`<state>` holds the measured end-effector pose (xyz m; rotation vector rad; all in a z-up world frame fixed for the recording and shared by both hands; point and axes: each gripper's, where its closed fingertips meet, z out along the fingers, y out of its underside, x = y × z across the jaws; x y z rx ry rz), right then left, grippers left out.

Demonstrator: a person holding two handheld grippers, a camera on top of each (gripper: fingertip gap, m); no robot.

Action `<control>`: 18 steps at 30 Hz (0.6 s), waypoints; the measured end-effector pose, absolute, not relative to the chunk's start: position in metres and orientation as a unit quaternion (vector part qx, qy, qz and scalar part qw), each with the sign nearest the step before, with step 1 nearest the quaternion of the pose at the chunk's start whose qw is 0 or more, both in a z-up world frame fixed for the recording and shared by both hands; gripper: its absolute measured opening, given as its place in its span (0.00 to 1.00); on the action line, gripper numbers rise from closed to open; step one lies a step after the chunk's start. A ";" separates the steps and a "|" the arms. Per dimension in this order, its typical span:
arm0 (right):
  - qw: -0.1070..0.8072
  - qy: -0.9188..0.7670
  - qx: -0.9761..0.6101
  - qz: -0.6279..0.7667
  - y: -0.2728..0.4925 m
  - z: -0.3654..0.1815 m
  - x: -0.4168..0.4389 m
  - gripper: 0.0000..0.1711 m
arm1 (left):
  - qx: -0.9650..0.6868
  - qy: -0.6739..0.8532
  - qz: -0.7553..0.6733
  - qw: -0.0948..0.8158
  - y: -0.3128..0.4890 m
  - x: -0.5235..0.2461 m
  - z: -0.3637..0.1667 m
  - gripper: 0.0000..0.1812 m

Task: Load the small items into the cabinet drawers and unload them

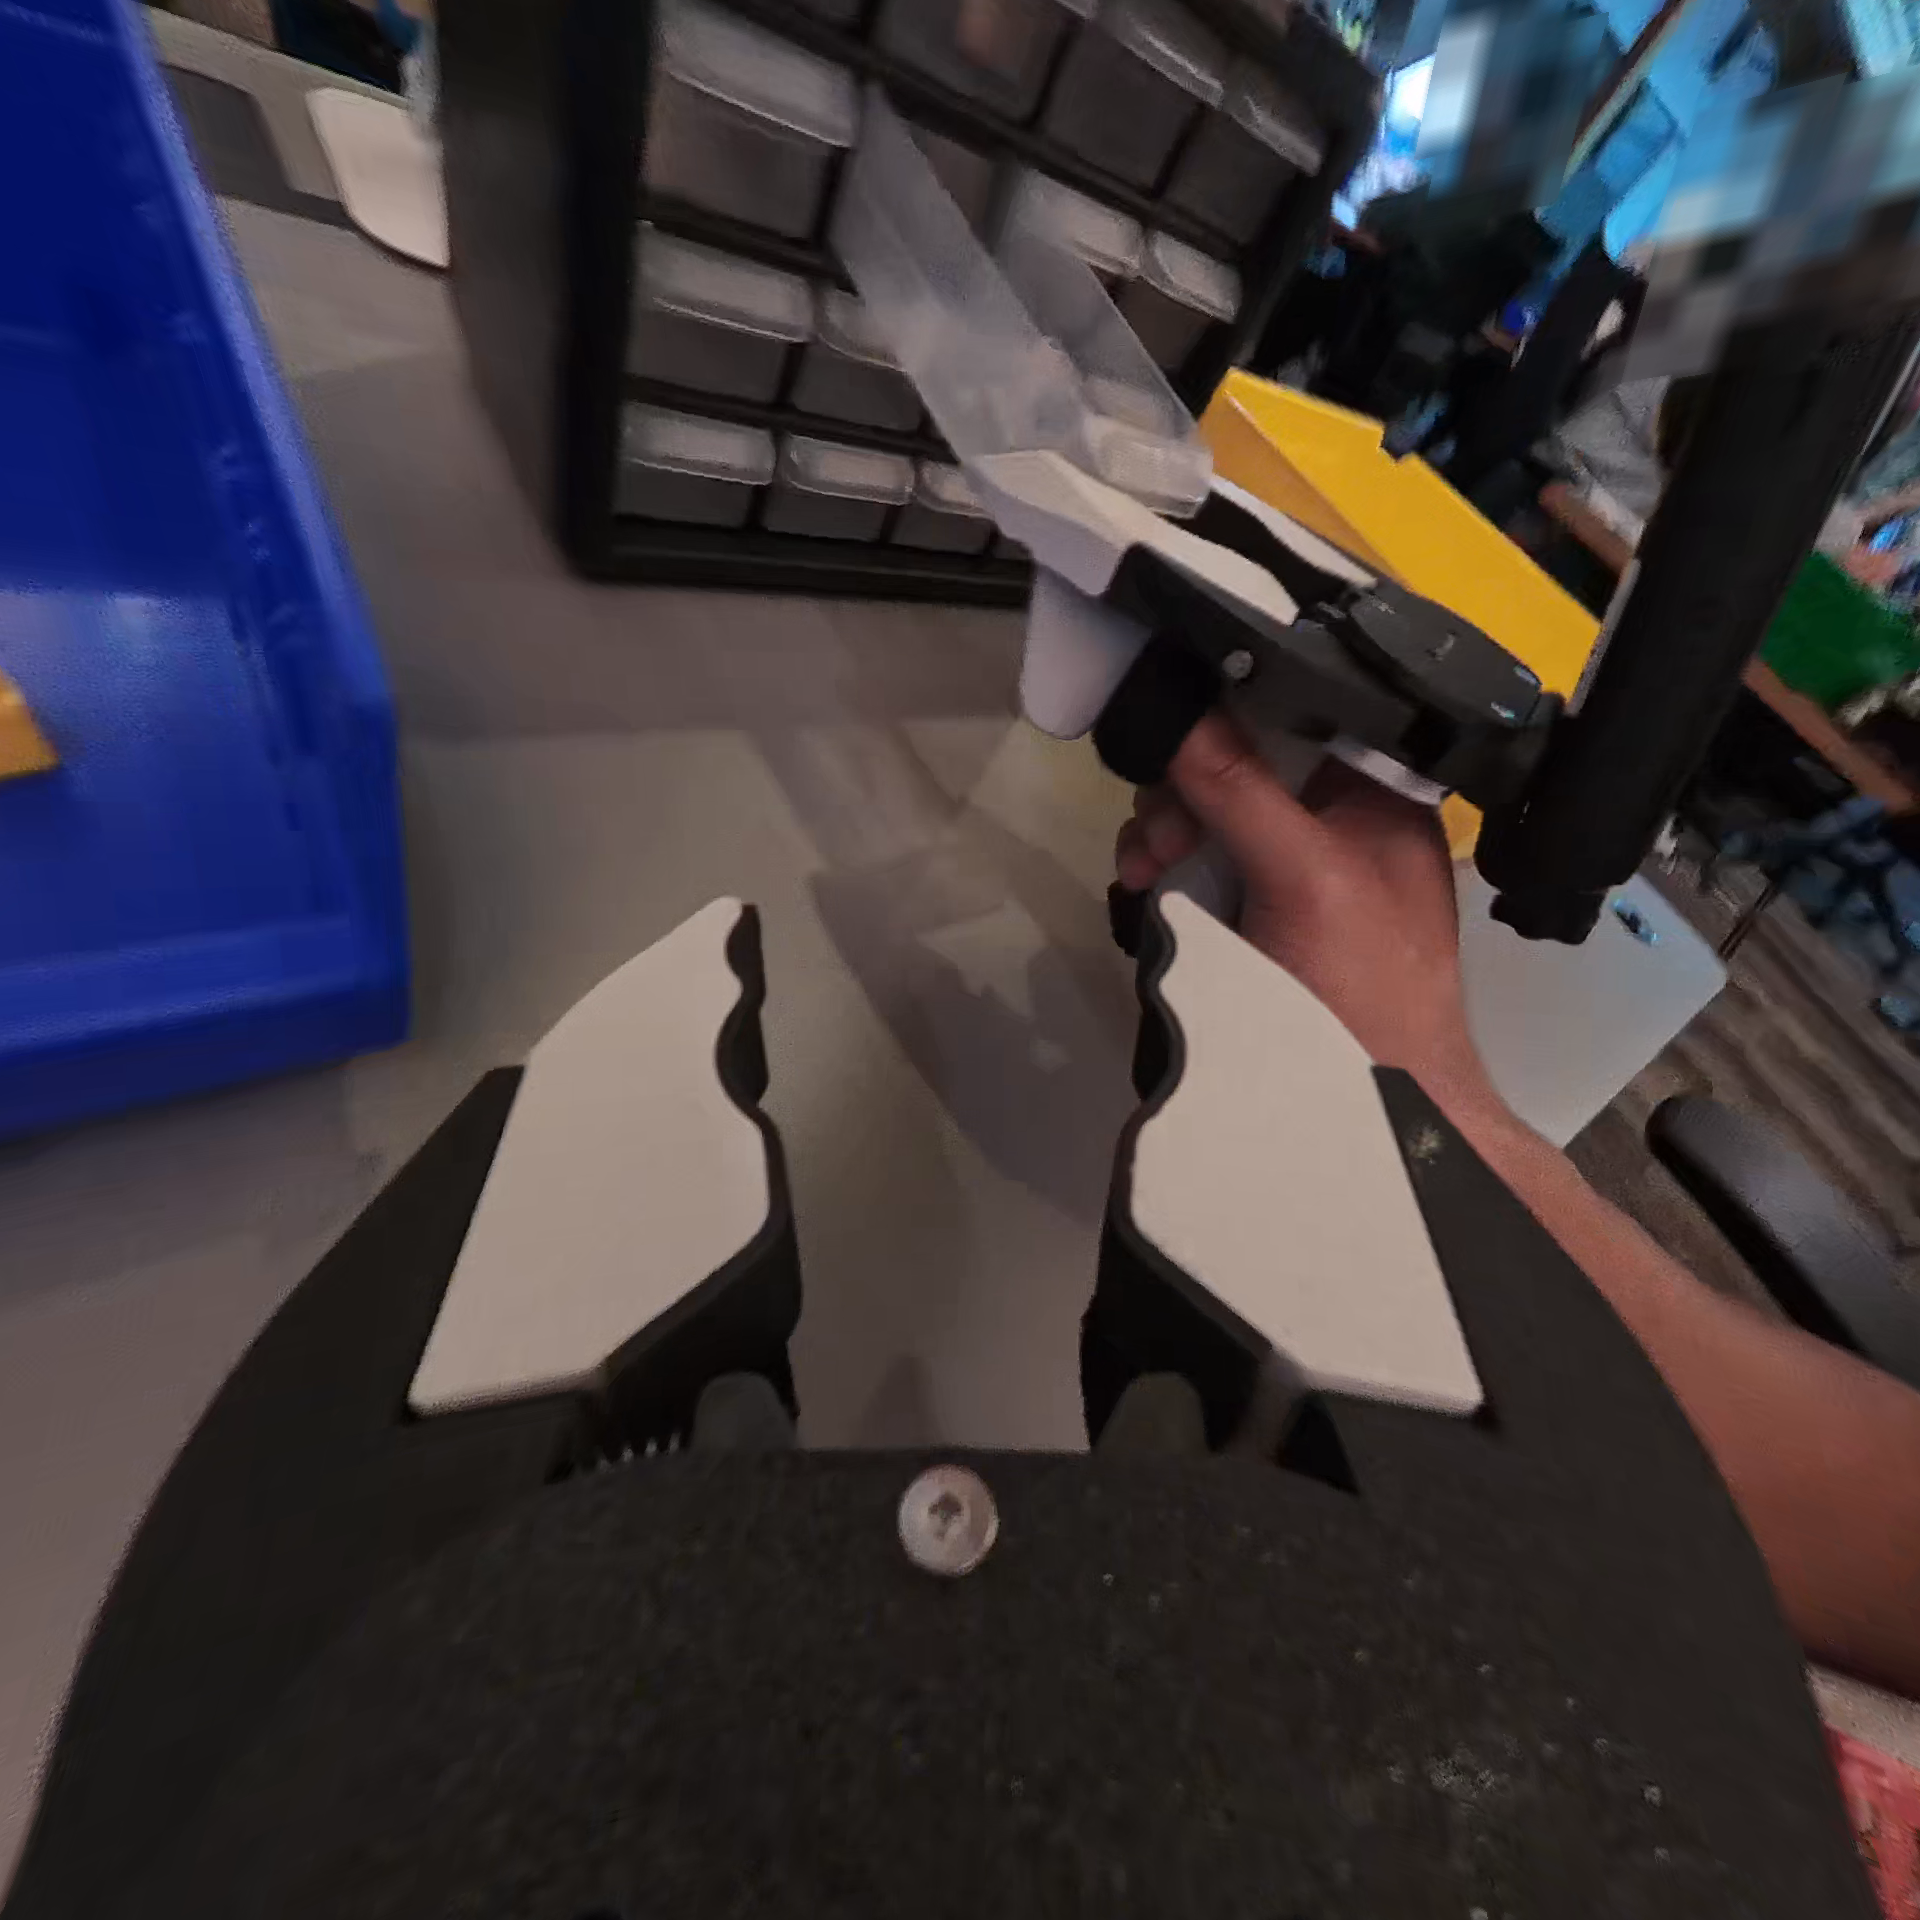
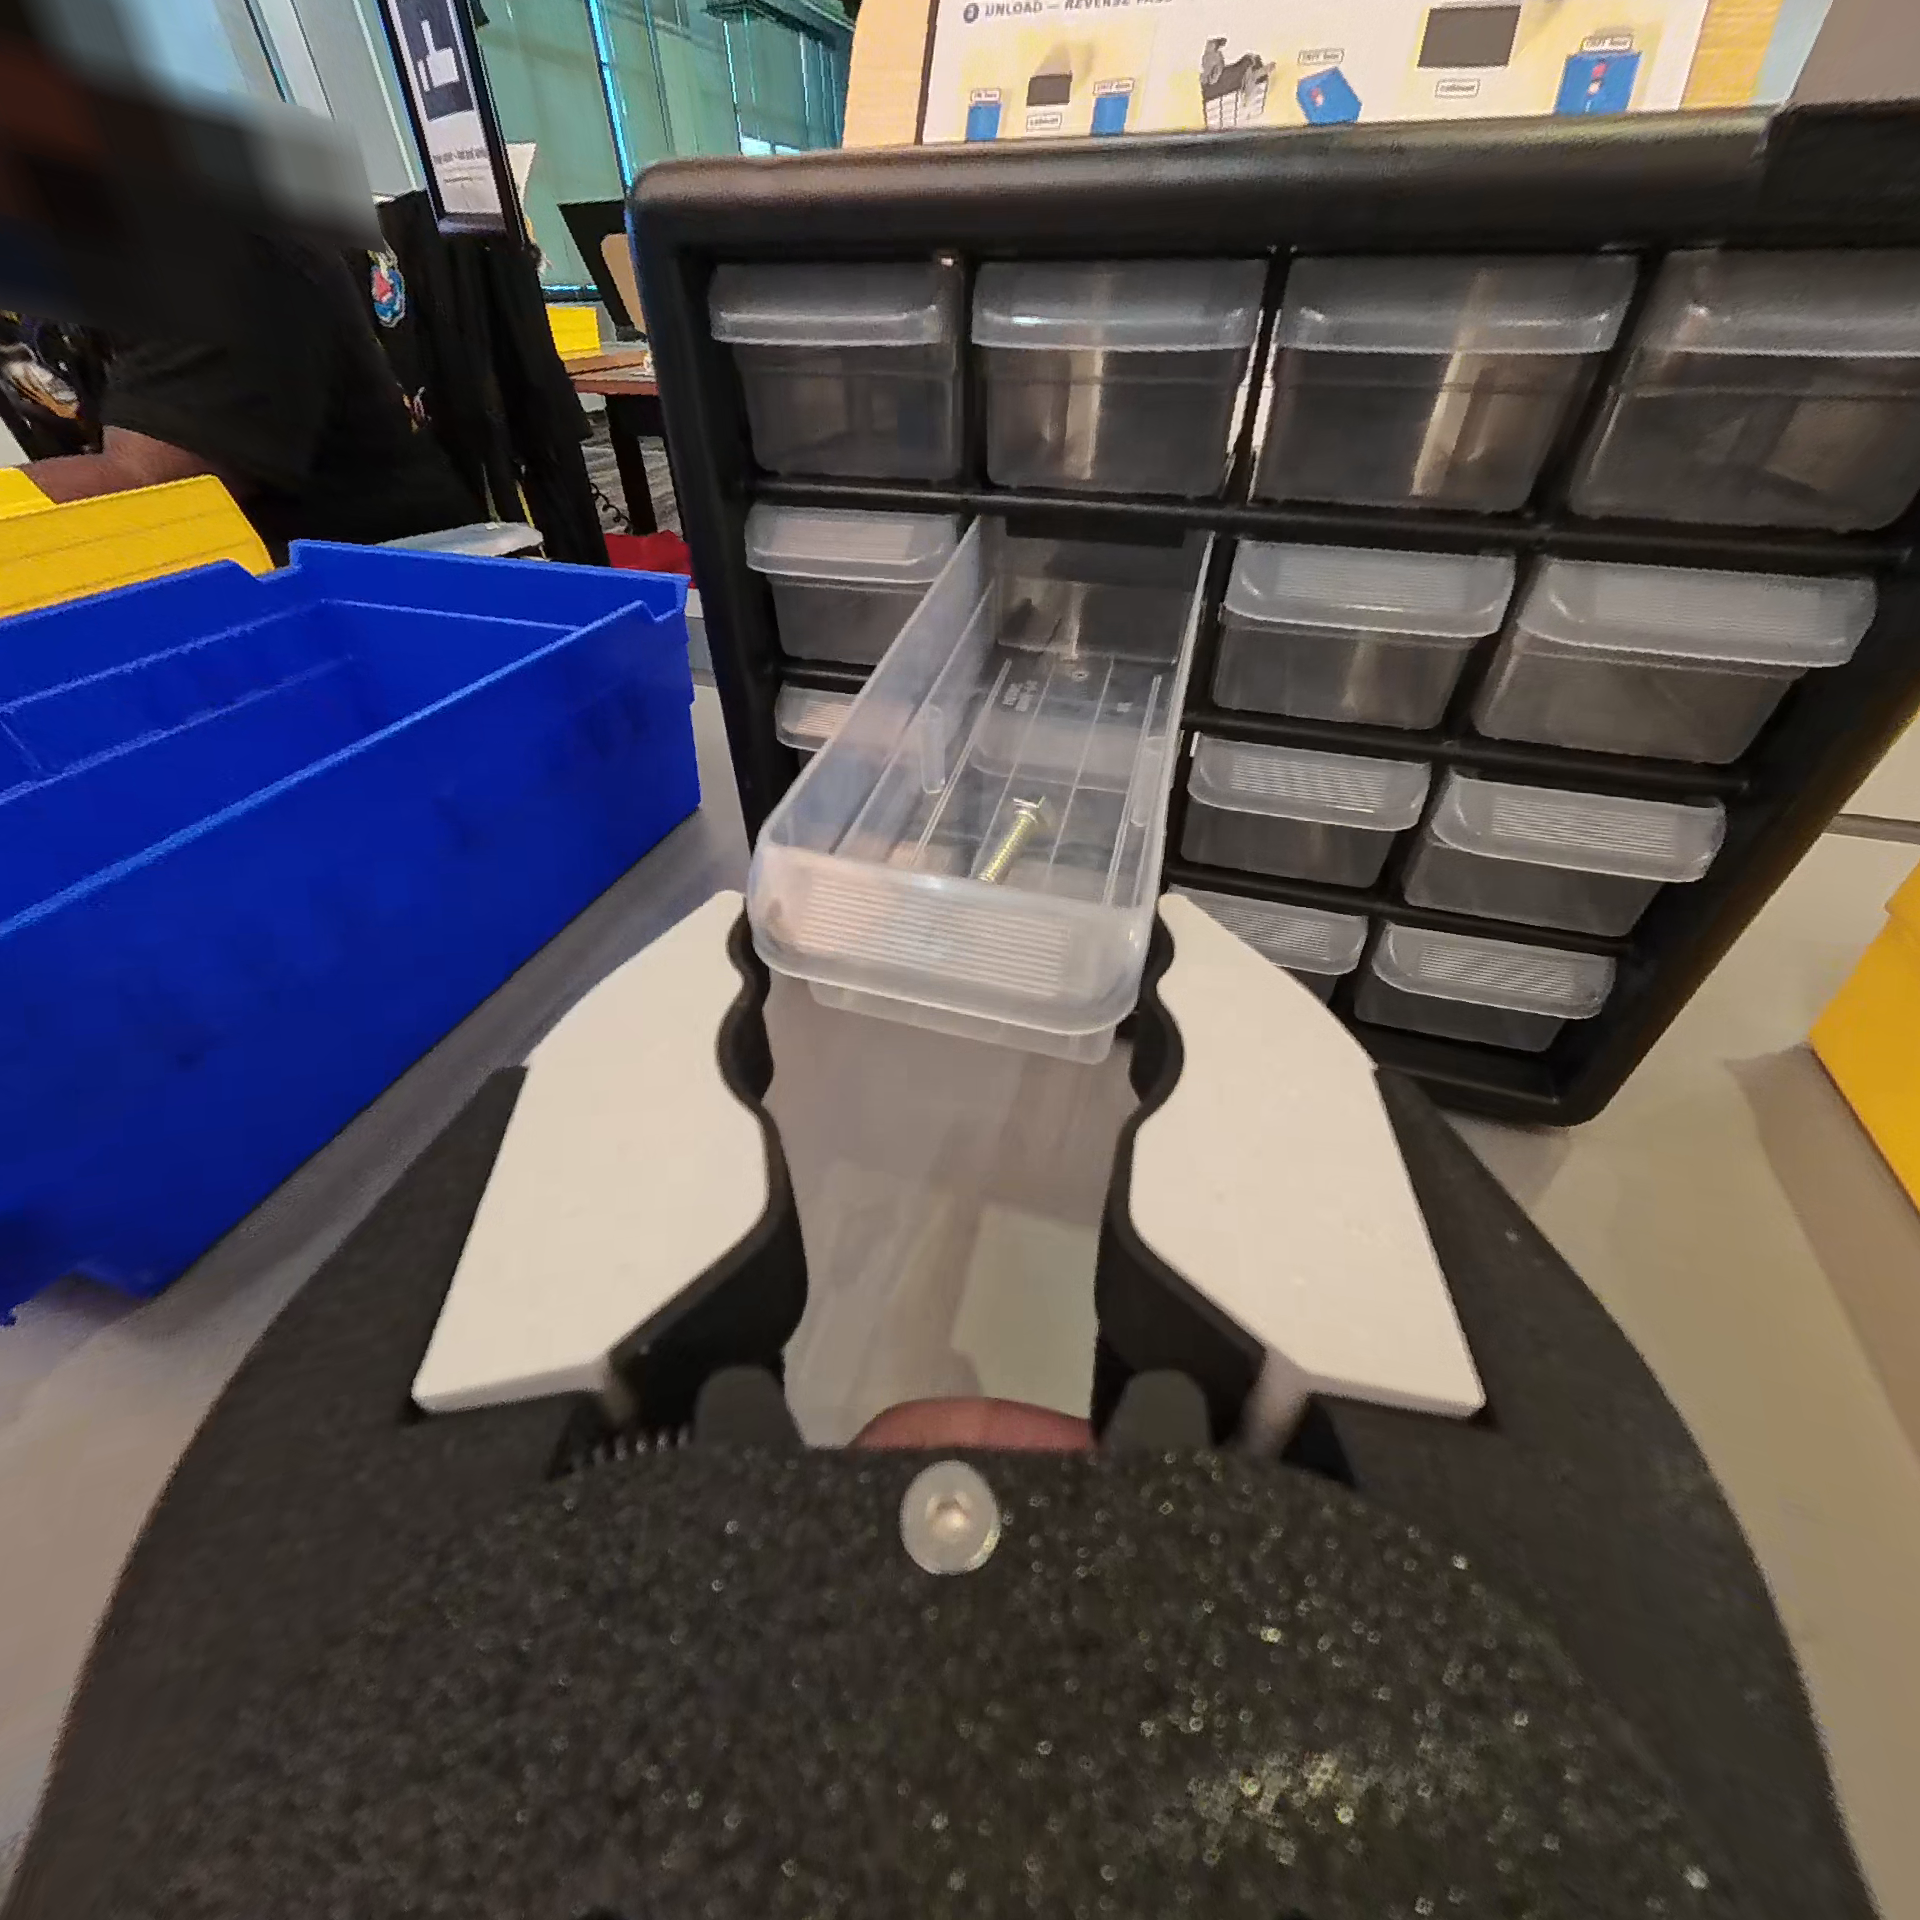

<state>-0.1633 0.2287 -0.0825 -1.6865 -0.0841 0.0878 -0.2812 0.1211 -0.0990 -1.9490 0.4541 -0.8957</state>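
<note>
The black cabinet [image 2: 1226, 208] of small clear drawers stands on the grey table [image 2: 1662, 1195]. One clear drawer [image 2: 966, 831] in the second row is pulled far out and holds a brass bolt [image 2: 1013, 842]. My right gripper [image 2: 951, 914] is spread wide, with its fingertips on either side of the drawer's front. I cannot tell whether they press on it. In the left wrist view the right gripper [image 1: 1049, 582] sits at the front of the drawer [image 1: 997, 343], held by a hand [image 1: 1309, 862]. My left gripper [image 1: 951, 909] is open and empty above the table.
A blue bin [image 2: 312, 790] sits left of the cabinet and also shows in the left wrist view [image 1: 177, 623]. A yellow bin [image 1: 1392, 520] lies right of the cabinet, and its edge shows in the right wrist view [image 2: 1870, 1029]. A person stands at the back left. To the black cabinet [image 2: 1226, 208]: right tips about 12 cm, left tips about 25 cm.
</note>
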 end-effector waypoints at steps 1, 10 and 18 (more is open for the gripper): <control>0.665 -0.037 -0.745 0.040 0.229 -0.081 -0.163 0.40 | -0.787 0.168 -0.374 0.461 0.120 -0.287 -0.100 0.38; 0.649 -0.042 -0.759 0.030 0.269 -0.066 -0.156 0.40 | -0.786 0.221 -0.273 0.508 0.142 -0.303 -0.107 0.34; 0.612 -0.067 -0.786 0.060 0.285 -0.087 -0.156 0.42 | -0.791 0.259 -0.236 0.502 0.140 -0.295 -0.116 0.34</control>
